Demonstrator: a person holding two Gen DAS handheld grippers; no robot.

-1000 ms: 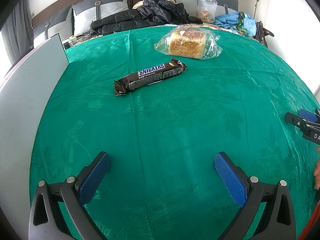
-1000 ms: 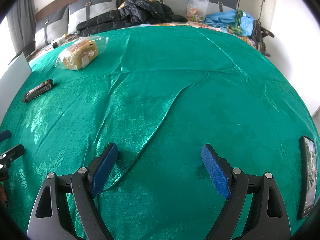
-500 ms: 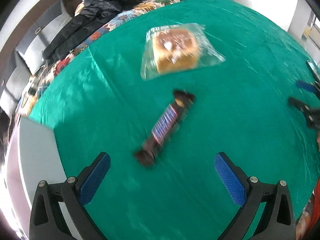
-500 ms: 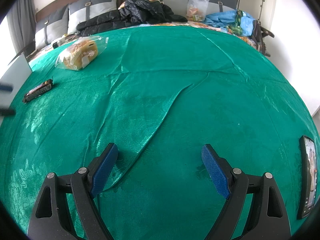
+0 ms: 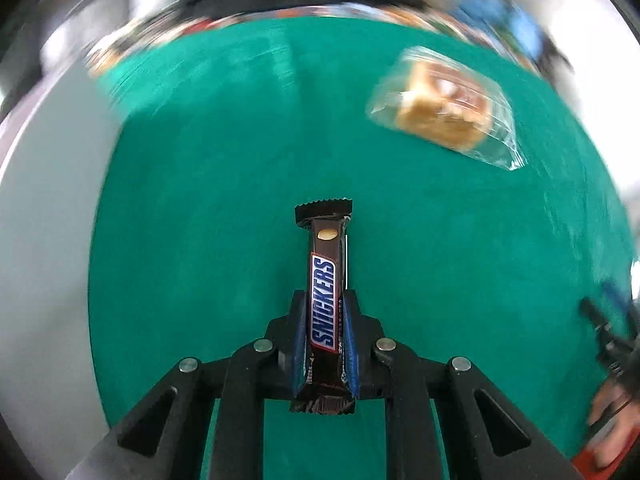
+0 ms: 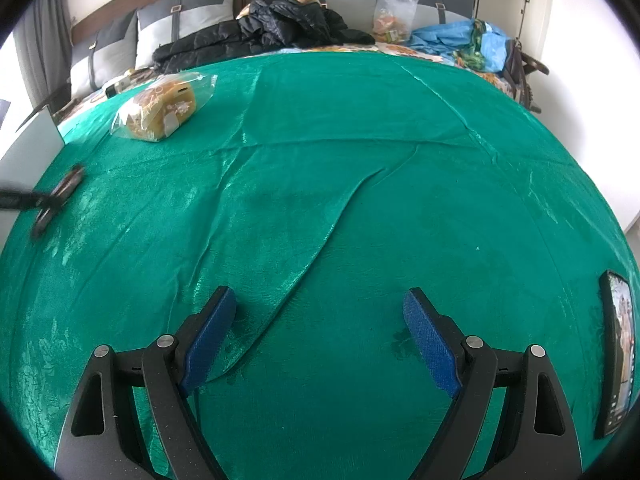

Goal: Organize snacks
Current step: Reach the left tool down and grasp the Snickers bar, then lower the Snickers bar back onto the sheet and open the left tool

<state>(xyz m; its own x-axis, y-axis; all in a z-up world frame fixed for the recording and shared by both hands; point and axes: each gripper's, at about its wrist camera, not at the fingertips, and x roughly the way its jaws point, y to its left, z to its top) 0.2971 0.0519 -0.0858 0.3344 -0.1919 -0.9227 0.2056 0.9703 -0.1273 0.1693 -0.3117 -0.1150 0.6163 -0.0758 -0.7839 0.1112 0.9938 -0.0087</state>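
A brown Snickers bar (image 5: 326, 248) sits lengthwise between the blue pads of my left gripper (image 5: 325, 300). The jaws are closing on it and the pads press both of its sides. Its far end sticks out over the green cloth (image 5: 200, 200). In the right wrist view the bar and that gripper show as a dark blur (image 6: 56, 196) at the far left. A bagged bread loaf (image 5: 444, 116) lies on the cloth beyond and to the right, also visible as the loaf (image 6: 160, 110). My right gripper (image 6: 318, 304) hovers open over bare cloth, holding nothing.
A pale grey board (image 5: 44, 240) borders the cloth on the left. A phone (image 6: 618, 352) lies at the right edge. A black jacket (image 6: 256, 36), pillows and bags crowd the far end. A fold in the cloth (image 6: 320, 240) runs toward my right gripper.
My left gripper swung over to the Snickers bar, lined up along it and went from wide open to shut on it. The right gripper has not moved.
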